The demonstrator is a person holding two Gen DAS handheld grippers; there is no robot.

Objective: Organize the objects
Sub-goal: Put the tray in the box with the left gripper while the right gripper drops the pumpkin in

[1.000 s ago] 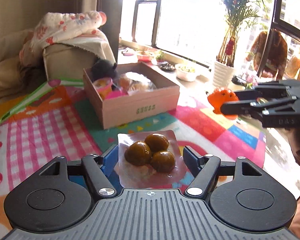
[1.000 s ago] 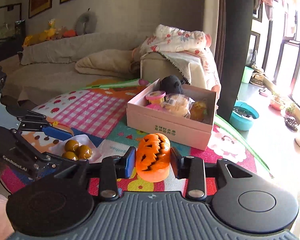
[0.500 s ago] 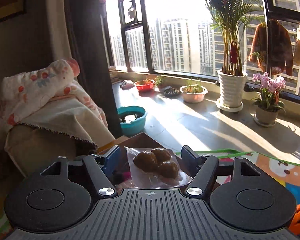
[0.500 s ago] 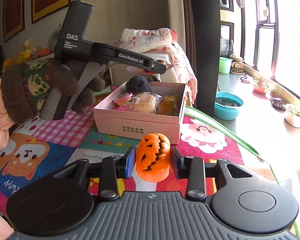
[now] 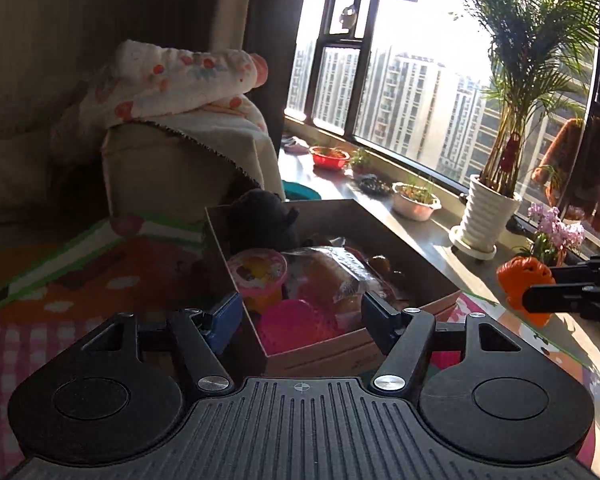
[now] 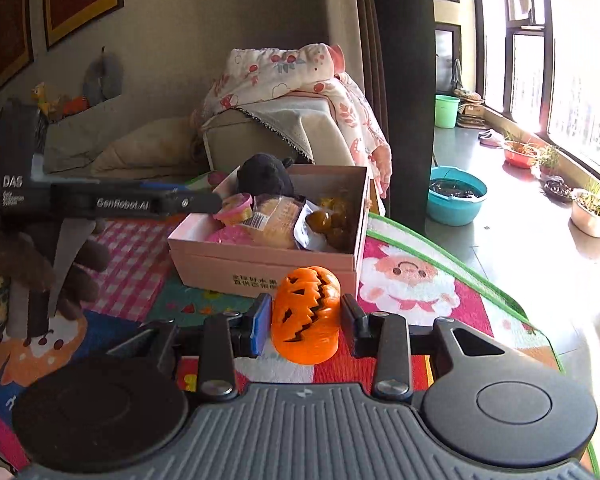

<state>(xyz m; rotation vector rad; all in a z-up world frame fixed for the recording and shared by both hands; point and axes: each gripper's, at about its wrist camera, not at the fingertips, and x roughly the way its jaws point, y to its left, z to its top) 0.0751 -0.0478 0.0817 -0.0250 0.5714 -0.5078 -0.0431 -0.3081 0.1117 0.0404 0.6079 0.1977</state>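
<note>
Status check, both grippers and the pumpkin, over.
Left gripper open, empty, over box. Right gripper shut on pumpkin. Nothing blocking.

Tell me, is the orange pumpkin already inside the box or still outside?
Outside. The right tool is shut on the pumpkin, holding it in front of the box, above the mat.

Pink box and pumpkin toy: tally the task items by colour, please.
Black: 1, plush toy
Pink: 2, jelly cup, round lid
Brown or tan: 2, bagged bread, pack of brown balls
Orange: 1, pumpkin toy
Total: 6
</note>
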